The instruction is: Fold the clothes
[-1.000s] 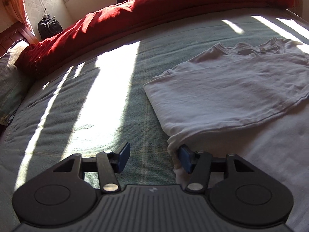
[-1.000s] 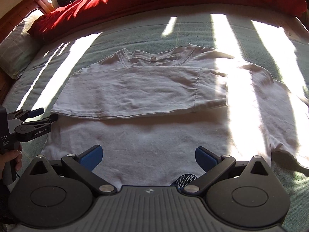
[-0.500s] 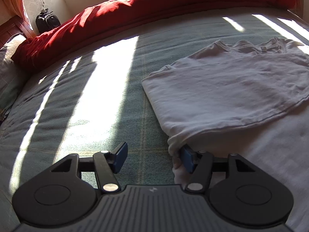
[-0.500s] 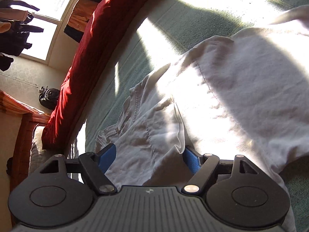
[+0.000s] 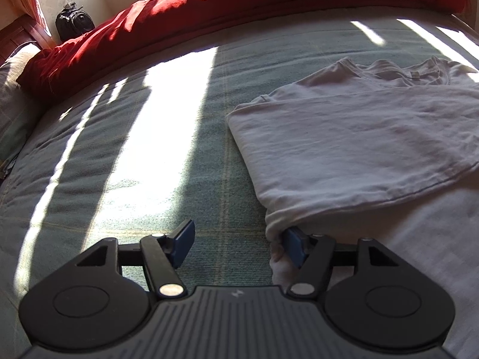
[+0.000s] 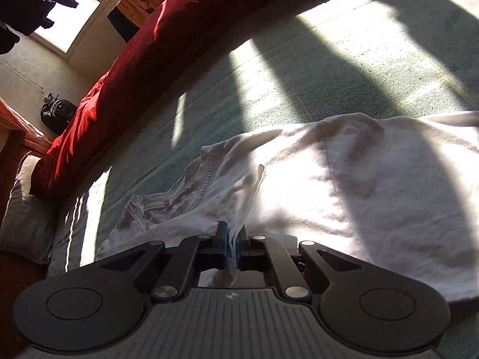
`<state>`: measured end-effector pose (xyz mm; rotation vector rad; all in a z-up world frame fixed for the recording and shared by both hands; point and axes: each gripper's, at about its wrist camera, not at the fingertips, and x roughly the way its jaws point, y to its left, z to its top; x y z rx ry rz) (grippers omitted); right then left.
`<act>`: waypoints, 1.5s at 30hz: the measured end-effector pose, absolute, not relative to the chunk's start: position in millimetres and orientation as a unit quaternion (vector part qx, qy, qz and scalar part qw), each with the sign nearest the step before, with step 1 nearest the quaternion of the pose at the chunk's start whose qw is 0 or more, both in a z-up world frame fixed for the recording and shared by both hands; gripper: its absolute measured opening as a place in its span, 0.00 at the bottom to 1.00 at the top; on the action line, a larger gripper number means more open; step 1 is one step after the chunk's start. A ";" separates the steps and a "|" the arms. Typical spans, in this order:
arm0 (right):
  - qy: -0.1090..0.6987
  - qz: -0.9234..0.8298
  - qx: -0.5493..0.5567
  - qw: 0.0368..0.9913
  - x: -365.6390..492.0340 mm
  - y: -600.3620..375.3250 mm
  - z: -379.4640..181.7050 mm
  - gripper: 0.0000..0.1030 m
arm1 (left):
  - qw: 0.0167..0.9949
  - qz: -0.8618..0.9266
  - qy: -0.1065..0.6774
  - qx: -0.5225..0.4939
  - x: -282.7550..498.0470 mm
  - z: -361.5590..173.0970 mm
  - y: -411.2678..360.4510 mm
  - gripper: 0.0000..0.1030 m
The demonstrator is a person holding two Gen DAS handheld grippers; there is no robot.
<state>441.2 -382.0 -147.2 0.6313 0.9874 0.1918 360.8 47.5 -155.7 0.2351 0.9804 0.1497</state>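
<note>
The right gripper [image 6: 230, 246] is clenching its blue fingers [image 6: 223, 248] on a pinched ridge of the white T-shirt [image 6: 374, 194], low in the middle of the right wrist view, with cloth bunching up between the pads. The left gripper [image 5: 238, 246] is opening; its fingers [image 5: 183, 242] are standing apart with bare bedspread between them, and the right-hand pad is sitting just under the T-shirt's [image 5: 359, 143] folded corner without pinching it.

The step in hand looks like a grab for the next fold: one side of the shirt is already lying doubled over its body. The next move probably calls for lifting the pinched cloth and carrying it across, while the left gripper either takes the near corner or clears away.

The shirt is lying flat on the green bedspread [image 5: 149, 164], striped with sunlight. A red duvet [image 5: 239, 3] is heaped along the top of the frame, a pillow [image 6: 24, 209] is lying at the left edge, and a dark bag [image 5: 74, 24] is resting in the upper left corner by the wall.
</note>
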 end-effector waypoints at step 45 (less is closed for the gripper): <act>0.440 0.019 0.108 0.891 420.2 -350.7 -112.8 0.21 | 0.835 -0.092 0.540 -0.048 388.5 -153.6 40.4 0.64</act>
